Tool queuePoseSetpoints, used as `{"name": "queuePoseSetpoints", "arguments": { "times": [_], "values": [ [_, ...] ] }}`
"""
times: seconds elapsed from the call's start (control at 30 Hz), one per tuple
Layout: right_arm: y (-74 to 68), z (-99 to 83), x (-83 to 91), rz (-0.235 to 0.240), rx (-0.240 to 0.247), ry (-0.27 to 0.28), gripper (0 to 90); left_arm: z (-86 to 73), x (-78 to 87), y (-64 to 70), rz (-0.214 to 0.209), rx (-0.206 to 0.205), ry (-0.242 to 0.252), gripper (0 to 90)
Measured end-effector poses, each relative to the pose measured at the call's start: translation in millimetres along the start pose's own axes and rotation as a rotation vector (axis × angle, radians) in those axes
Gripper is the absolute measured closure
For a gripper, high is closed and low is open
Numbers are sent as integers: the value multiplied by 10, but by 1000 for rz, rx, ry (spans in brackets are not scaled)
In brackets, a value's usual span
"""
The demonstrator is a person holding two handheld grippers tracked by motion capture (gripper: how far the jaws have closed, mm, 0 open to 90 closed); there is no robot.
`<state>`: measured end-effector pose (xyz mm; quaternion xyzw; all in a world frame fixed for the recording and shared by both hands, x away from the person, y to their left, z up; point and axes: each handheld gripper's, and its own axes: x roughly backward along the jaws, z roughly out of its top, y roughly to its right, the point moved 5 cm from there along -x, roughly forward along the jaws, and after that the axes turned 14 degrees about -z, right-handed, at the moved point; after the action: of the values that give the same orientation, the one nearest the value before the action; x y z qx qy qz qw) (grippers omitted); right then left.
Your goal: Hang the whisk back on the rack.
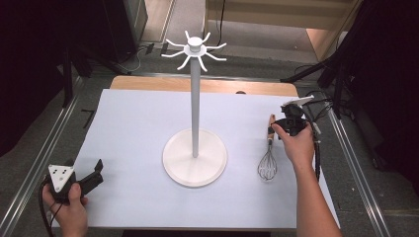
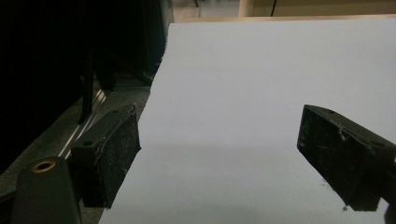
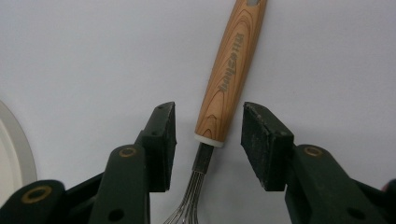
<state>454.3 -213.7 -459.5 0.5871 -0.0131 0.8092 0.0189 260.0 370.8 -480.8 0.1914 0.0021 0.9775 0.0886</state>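
A whisk [image 1: 269,148] with a wooden handle and wire head lies flat on the white sheet, right of the white hook stand [image 1: 195,98]. My right gripper [image 1: 279,126] is low over the whisk's handle. In the right gripper view it [image 3: 208,122] is open, one jaw on each side of the handle [image 3: 231,70] near its white collar, with gaps on both sides. My left gripper [image 1: 94,177] rests at the front left corner of the sheet. It is open with nothing between its jaws [image 2: 219,140].
The stand's round base [image 1: 173,160] sits mid-table, and its rim [image 3: 14,149] shows left of my right jaws. Curved hooks [image 1: 173,53] spread from the pole's top. The white sheet [image 2: 261,70] covers the table; dark floor and rails lie beyond its left edge.
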Motion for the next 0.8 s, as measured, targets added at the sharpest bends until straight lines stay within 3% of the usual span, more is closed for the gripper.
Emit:
{"name": "queuePoseSetpoints", "arguments": {
  "times": [0.13, 0.8],
  "values": [
    [-37, 37, -60, -19, 4, -43, 574, 0, -1, 0, 0, -1, 0, 139],
    [-42, 97, -309, -53, -107, -168, 665, 0, -5, -1, -3, 2, 0, 139]
  ]
}}
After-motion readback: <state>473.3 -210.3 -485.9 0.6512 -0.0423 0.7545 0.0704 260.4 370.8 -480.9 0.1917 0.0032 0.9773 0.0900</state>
